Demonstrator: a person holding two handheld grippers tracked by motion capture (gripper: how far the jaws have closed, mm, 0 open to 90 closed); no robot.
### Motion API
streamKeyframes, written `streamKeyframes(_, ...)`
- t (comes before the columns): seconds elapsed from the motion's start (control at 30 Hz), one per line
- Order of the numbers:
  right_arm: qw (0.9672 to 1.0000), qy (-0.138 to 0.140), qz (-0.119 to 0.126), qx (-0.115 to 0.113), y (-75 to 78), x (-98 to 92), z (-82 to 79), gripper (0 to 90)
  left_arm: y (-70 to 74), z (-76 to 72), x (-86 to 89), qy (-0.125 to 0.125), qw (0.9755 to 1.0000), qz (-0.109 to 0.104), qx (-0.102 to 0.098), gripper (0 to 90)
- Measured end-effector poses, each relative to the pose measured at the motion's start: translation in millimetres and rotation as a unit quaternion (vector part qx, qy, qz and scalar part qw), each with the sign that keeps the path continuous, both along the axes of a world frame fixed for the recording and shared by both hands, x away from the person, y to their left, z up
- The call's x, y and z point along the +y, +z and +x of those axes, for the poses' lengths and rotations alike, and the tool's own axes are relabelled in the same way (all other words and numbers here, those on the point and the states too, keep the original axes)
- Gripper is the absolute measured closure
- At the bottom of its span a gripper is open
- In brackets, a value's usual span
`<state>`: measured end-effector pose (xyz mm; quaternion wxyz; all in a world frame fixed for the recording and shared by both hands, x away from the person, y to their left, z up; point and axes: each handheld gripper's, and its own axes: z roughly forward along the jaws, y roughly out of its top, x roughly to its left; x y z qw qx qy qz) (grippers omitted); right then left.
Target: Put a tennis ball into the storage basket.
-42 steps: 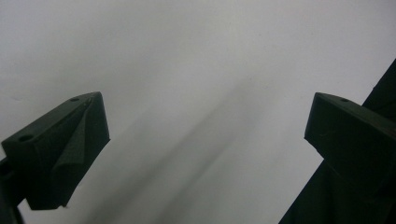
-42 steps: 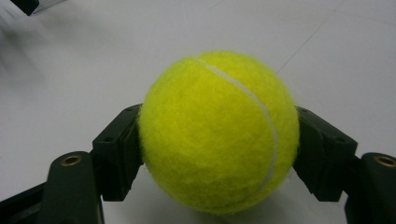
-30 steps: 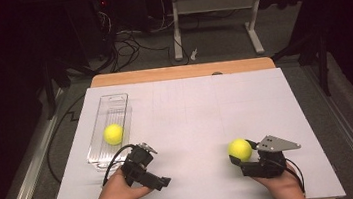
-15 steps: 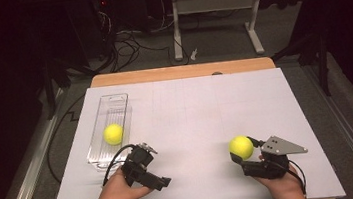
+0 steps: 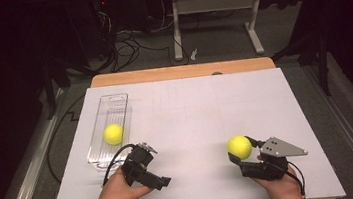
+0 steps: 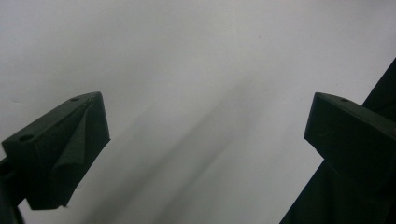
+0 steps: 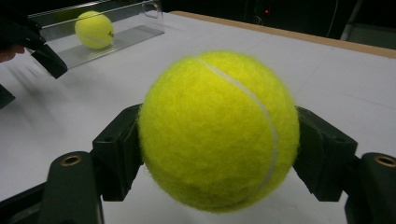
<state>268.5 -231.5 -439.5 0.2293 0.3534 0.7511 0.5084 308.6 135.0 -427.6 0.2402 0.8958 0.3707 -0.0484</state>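
Right gripper (image 5: 240, 158) pinching a yellow tennis ball (image 5: 239, 146) above the white table (image 5: 245, 101); left gripper (image 6: 205, 135) spread wide, nothing between; second ball (image 5: 113, 134) in clear tray (image 5: 114, 104)

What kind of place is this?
Probably a lab: a wooden table under white gridded paper, loose floor cables, and a hand-held gripper clamping a yellow tennis ball.

No text, label, brand or number can be read anywhere.
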Motion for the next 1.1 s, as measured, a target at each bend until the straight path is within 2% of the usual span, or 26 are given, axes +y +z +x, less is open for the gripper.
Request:
streamKeyframes(0.4,0.9996,0.01,-0.025,-0.007,14.4,12.8,1.4,27.3,0.7,-1.1,0.7,-0.002,1.0,-0.004,0.0,1.1)
streamKeyframes(0.57,0.9994,0.019,-0.028,-0.009,19.9,20.6,3.6,27.3,1.0,-0.3,1.8,0.0,1.0,-0.007,0.001,1.1)
streamKeyframes(1.1,0.9986,0.049,-0.013,-0.014,20.5,61.4,20.7,27.3,2.9,-1.5,2.9,-0.001,1.0,-0.009,-0.001,1.0)
